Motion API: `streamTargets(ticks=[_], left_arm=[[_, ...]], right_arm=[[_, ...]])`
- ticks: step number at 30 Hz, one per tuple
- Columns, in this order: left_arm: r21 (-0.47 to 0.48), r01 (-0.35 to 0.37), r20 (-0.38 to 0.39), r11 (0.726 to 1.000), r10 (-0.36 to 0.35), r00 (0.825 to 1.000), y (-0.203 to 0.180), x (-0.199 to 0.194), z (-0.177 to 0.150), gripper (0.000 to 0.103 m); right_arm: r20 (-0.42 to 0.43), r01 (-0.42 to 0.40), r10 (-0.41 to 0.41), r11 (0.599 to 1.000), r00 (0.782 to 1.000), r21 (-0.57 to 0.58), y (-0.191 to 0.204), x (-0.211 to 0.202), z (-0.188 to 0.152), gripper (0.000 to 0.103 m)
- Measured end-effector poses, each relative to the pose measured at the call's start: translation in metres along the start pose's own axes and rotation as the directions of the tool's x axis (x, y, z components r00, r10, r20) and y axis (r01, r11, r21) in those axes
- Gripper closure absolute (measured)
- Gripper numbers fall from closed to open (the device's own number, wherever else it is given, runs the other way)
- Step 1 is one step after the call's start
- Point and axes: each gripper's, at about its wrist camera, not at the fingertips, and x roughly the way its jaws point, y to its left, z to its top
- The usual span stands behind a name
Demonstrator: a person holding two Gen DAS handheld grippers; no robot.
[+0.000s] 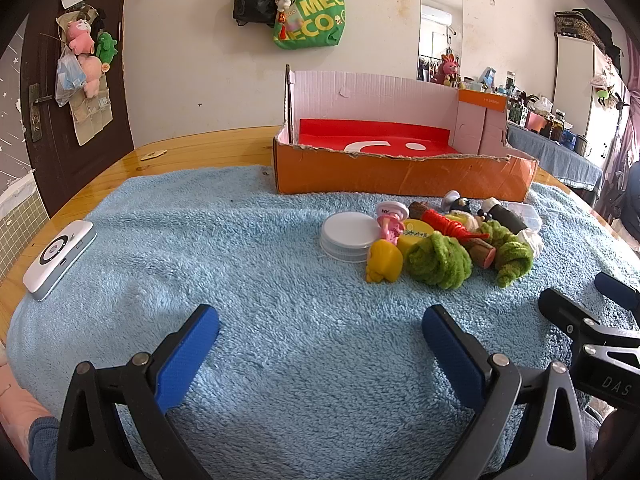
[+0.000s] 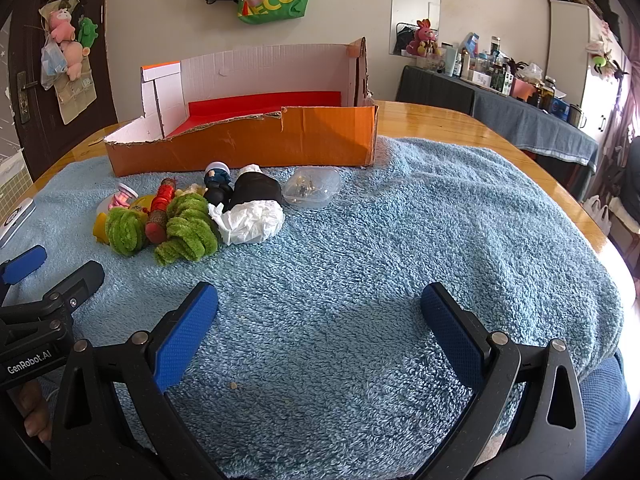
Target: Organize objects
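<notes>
Green bag (image 1: 310, 16): hanging on the wall at 12 o'clock.
Plush toys (image 1: 86, 56): hanging on the door at 10 o'clock.
White device (image 1: 60, 254): lying at 9 o'clock.

The left claw (image 1: 320, 340) points forward and downward, its jaws spread wide with nothing between them. Its blue-padded fingers (image 1: 188, 356) sit on black frames, one at each side of the left wrist view. The right claw (image 2: 318, 320) takes the same pose: tilted down, jaws fully apart, nothing gripped. Its blue pads (image 2: 450, 332) face each other across a broad gap. The two claws are side by side (each shows at the edge of the other's view, the right one near the right edge of the left wrist view). A bare fingertip (image 2: 34, 420) of the person shows low at the left of the right wrist view, just under the left claw's black body.
</notes>
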Motion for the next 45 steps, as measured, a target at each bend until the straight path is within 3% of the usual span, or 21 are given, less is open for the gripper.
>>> streamTargets(ticks=[36,45], left_arm=[[0.002,0.002,-0.001,1.000,-0.002,1.000,0.000,0.000,0.000,0.000],[0.009,0.079,-0.032,0.997,-0.079,0.996,0.009,-0.003,0.013,0.000]], right_arm=[[-0.002,-0.001,0.001,1.000,1.000,-0.002,0.000,0.000,0.000,0.000],[-0.014,-0.049,0.049,0.999,0.999,0.002,-0.006,-0.001,0.005,0.000]])
